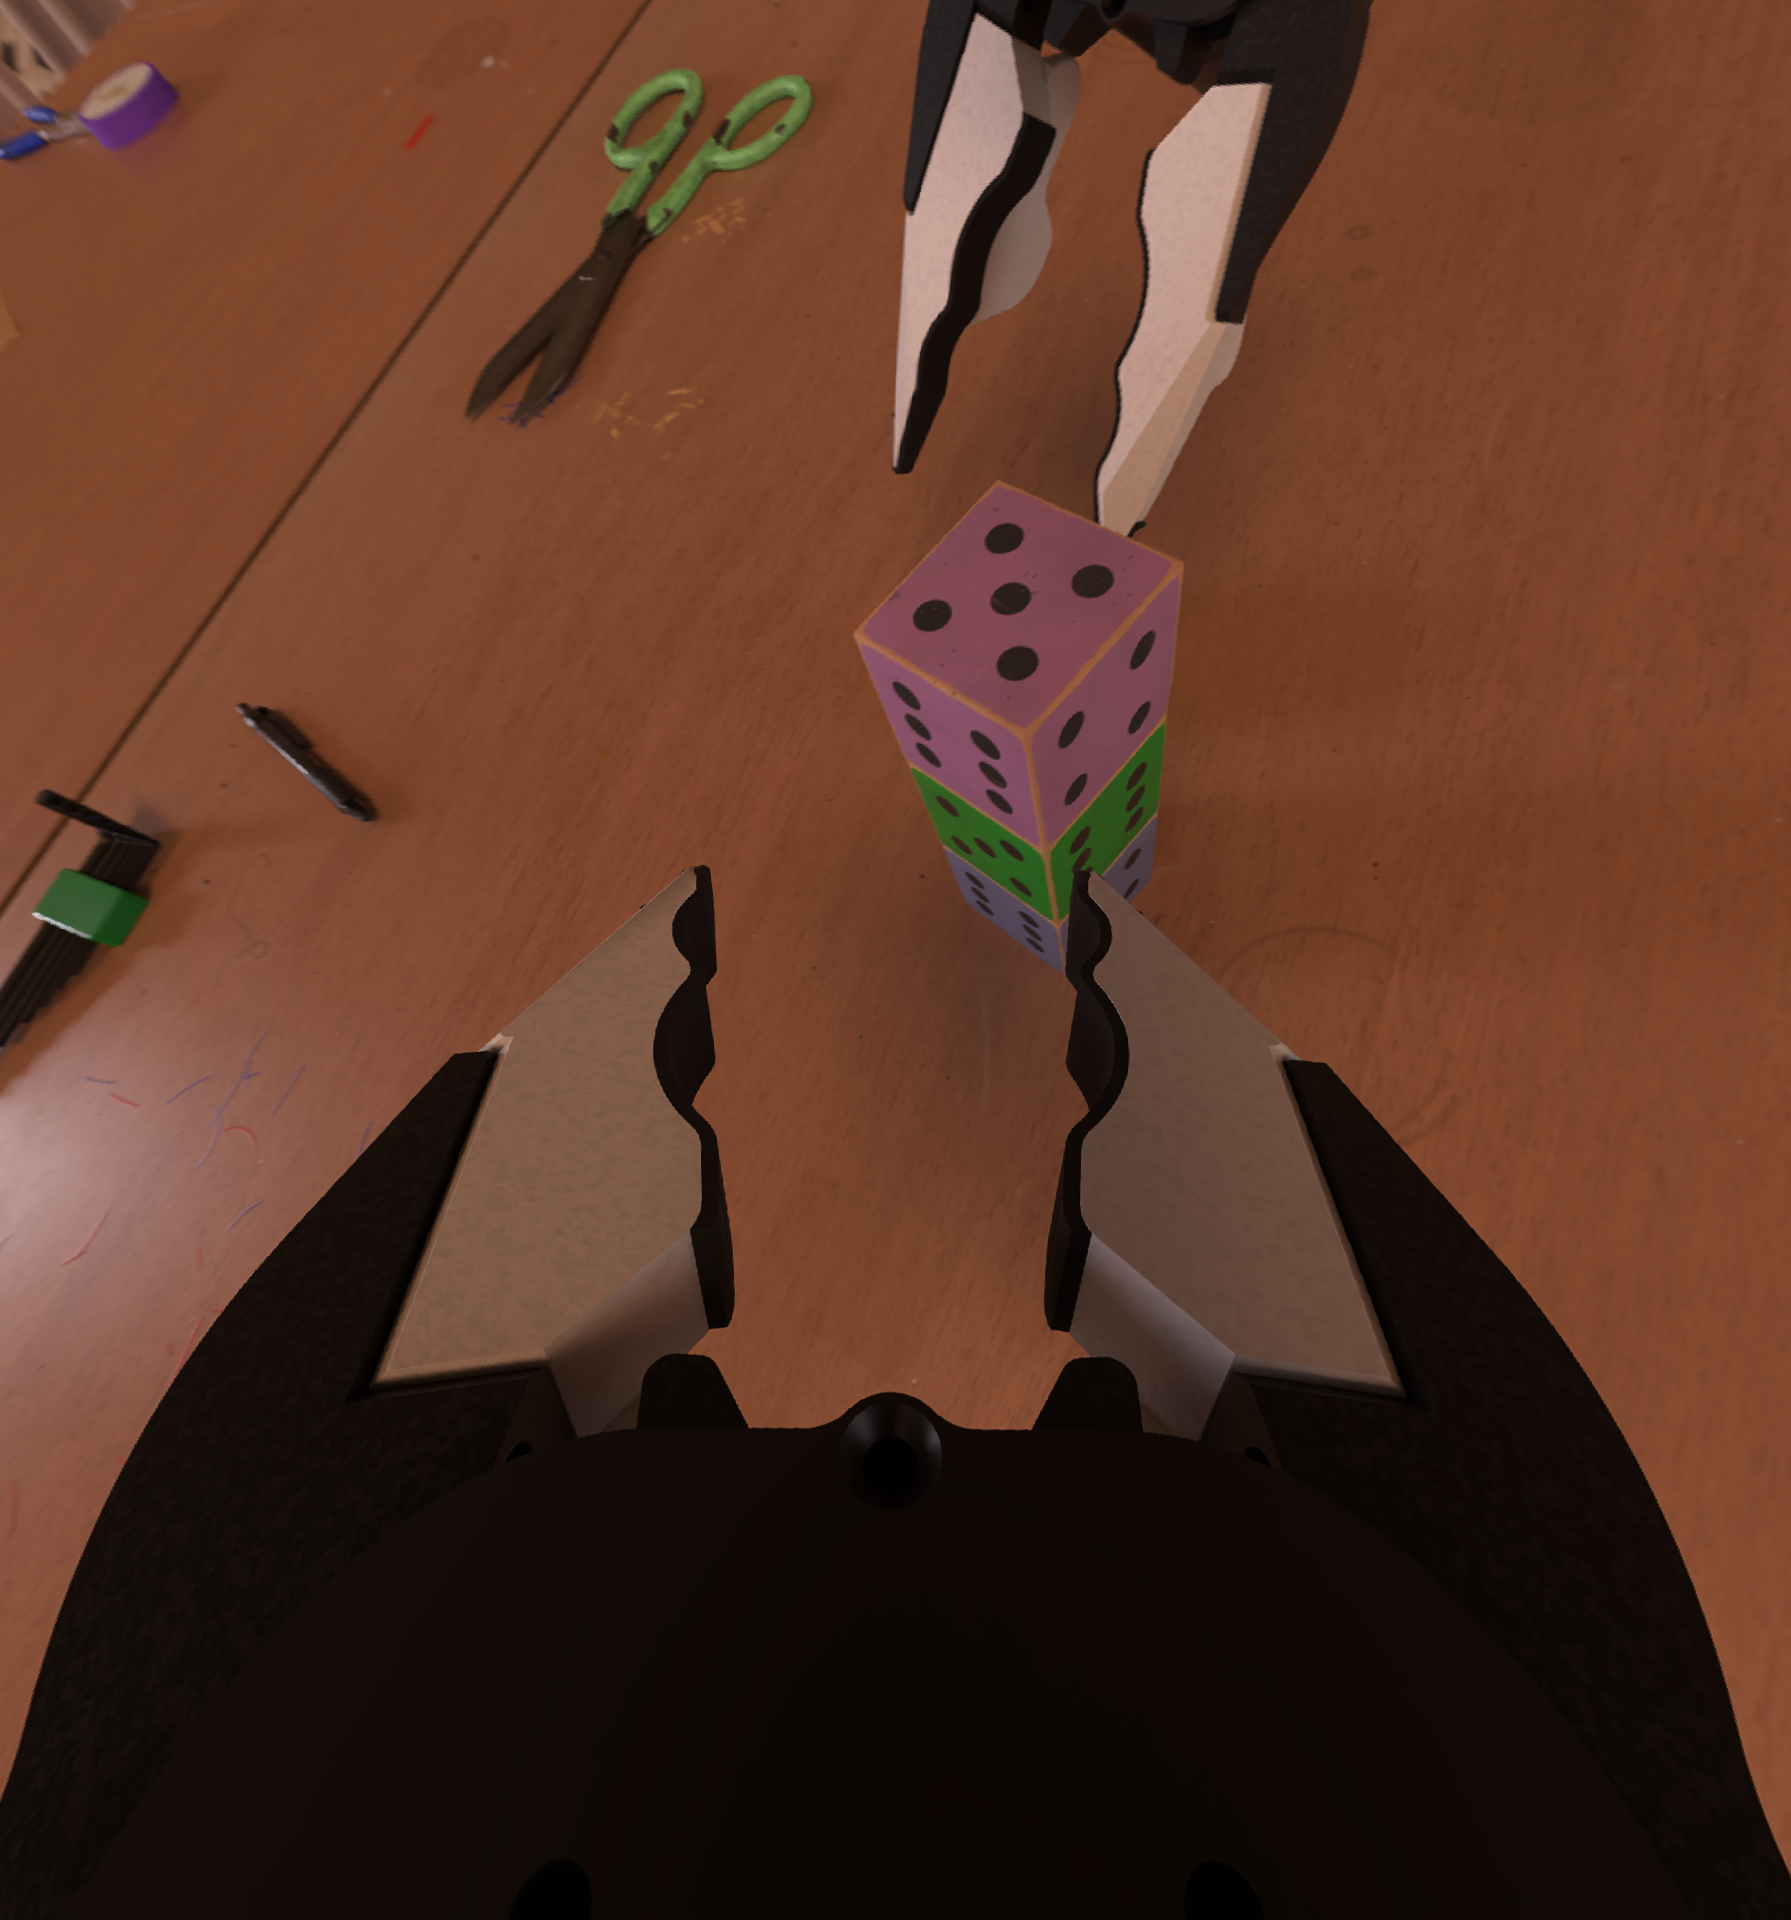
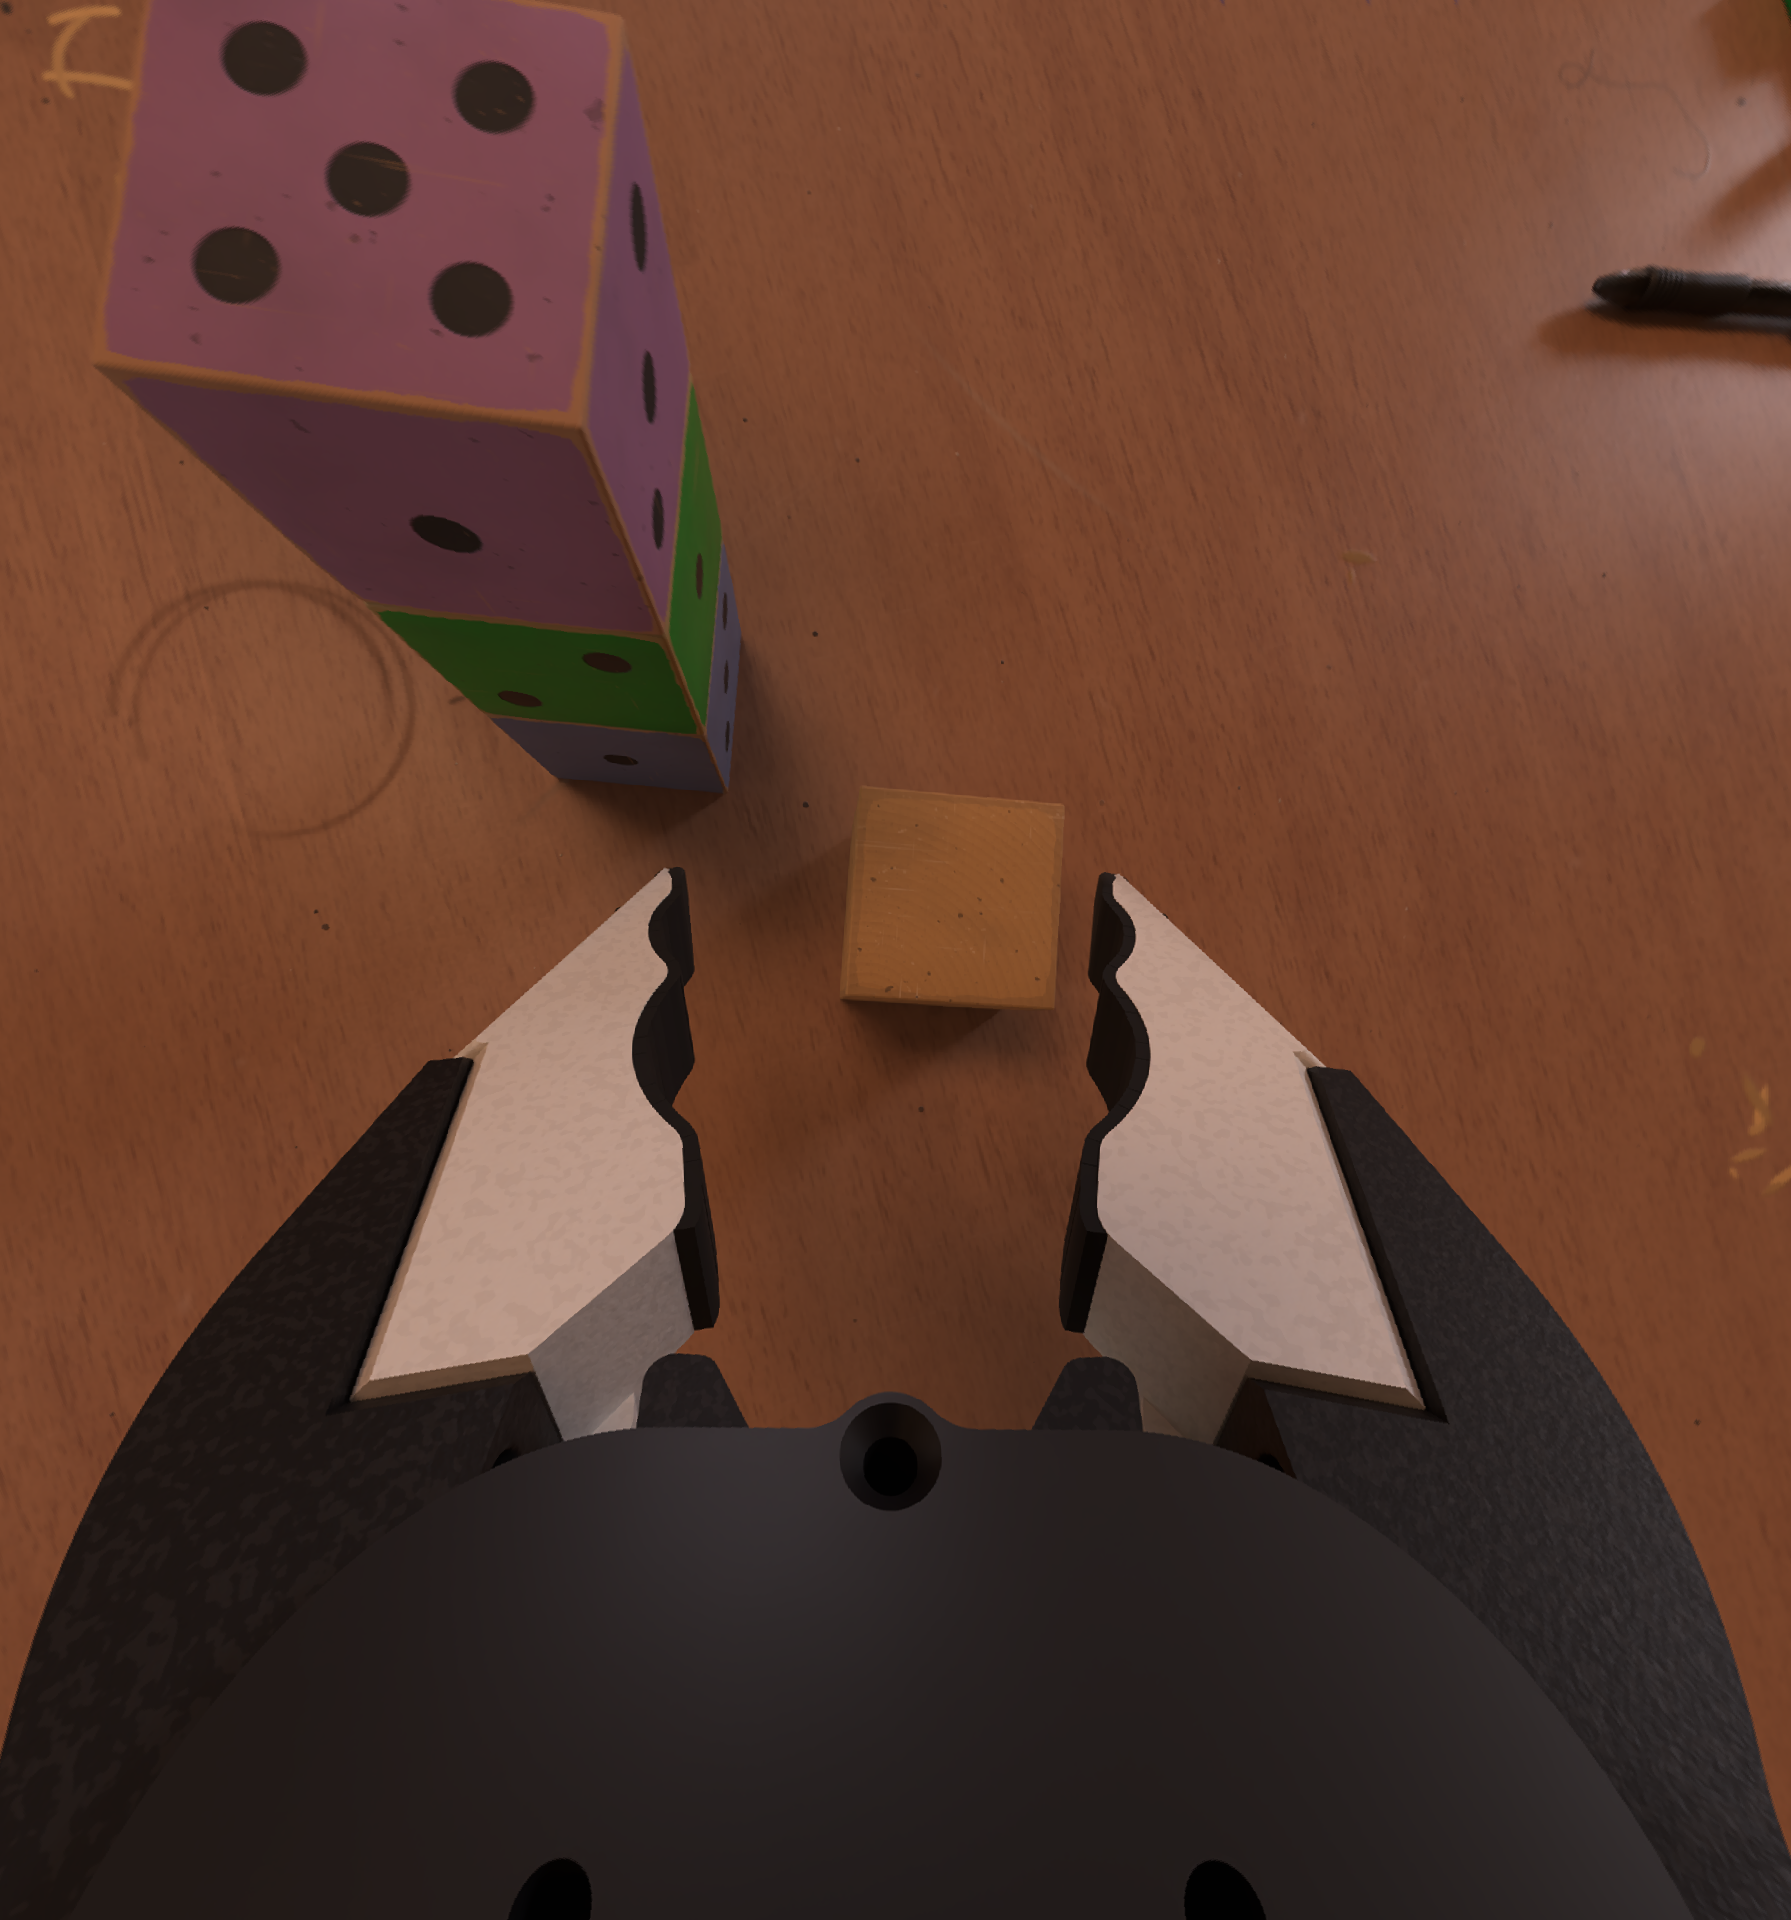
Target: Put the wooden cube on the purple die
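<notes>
The purple die tops a stack of three dice, over a green die and a pale blue die. The wooden cube lies on the table just right of the stack's foot. My right gripper is open and empty over the cube, which shows in the gap nearer the right finger, untouched. In the left wrist view my left gripper is open and empty in front of the stack. The right gripper hangs open beyond the stack. The cube is hidden there.
On the wooden table lie green-handled scissors, a purple tape roll, a black pen and a black hex-key set in a green holder, all to the left. The pen also shows in the right wrist view.
</notes>
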